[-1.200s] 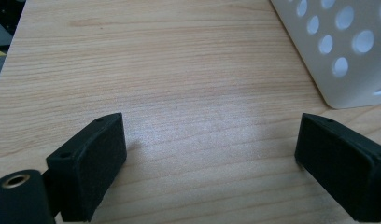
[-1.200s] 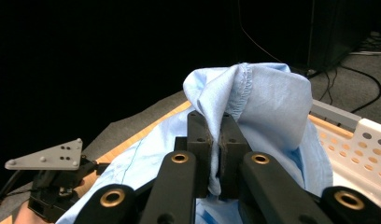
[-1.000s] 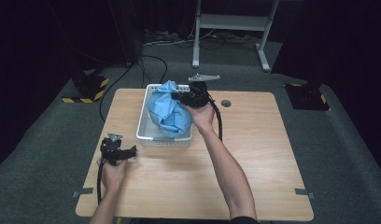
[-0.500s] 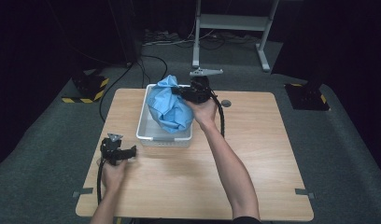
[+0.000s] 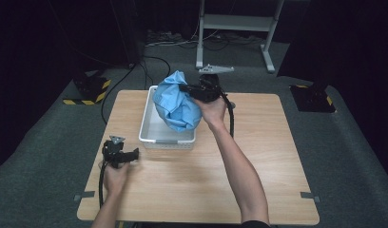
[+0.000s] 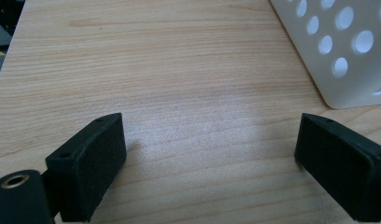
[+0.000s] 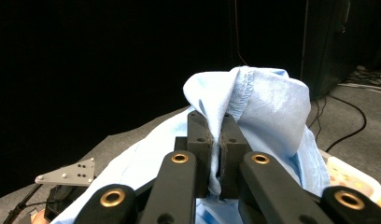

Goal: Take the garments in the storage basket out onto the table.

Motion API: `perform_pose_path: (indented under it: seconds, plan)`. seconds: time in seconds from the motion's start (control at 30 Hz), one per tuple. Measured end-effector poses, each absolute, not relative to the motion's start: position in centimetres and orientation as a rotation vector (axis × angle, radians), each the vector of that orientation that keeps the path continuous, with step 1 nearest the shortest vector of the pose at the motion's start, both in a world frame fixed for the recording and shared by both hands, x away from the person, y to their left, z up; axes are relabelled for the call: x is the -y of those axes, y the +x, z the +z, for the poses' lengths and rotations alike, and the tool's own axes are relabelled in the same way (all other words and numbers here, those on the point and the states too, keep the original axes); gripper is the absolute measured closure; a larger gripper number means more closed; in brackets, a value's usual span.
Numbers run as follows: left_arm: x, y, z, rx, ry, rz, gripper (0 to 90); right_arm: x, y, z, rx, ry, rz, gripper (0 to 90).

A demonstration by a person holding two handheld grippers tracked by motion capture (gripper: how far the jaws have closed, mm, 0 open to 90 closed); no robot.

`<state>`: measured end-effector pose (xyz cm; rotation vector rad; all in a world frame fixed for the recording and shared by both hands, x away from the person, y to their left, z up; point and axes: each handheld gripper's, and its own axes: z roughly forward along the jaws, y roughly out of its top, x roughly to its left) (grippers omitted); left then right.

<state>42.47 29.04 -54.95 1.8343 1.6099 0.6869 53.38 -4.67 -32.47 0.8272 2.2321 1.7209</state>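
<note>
A light blue cloth (image 5: 175,105) hangs bunched above a white perforated basket (image 5: 154,133) on the wooden table (image 5: 258,156). My right gripper (image 5: 185,88) is shut on an upper fold of it, lifted over the basket's far right side. In the right gripper view the hemmed cloth (image 7: 268,107) is pinched between the two black pads (image 7: 200,140) and drapes down behind them. My left gripper (image 5: 135,154) rests low over the table, left of the basket's near corner. Its jaws stand wide apart with bare wood between them, and the basket's corner (image 6: 347,51) lies at the upper right.
A small dark round object (image 5: 231,104) lies on the table behind my right wrist. A metal stand (image 5: 239,28) and cables (image 5: 135,71) occupy the floor beyond the far edge. Yellow-black striped blocks (image 5: 90,88) sit on the floor at both sides.
My right gripper has risen with the blue cloth, pulling more of it up out of the basket. The left gripper has stayed where it was.
</note>
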Motion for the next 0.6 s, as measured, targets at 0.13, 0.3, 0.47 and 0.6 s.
perform_pose_path:
  seconds: [0.13,0.3,0.47,0.6]
  plan:
    - [-29.0,42.5,-54.9,-1.610,1.835,0.687,9.0,5.4,53.2,-32.0,-2.212,0.820,1.726,87.1]
    - [-29.0,42.5,-54.9,-1.610,1.835,0.687,9.0,6.7,52.6,-31.1,-2.179,0.797,1.715,87.1]
    - [-29.0,42.5,-54.9,-1.610,1.835,0.687,8.9,7.8,52.3,-30.6,-2.160,0.790,1.712,87.1]
    - [-29.0,42.5,-54.9,-1.610,1.835,0.687,8.9,8.3,52.2,-30.5,-2.154,0.792,1.713,87.1]
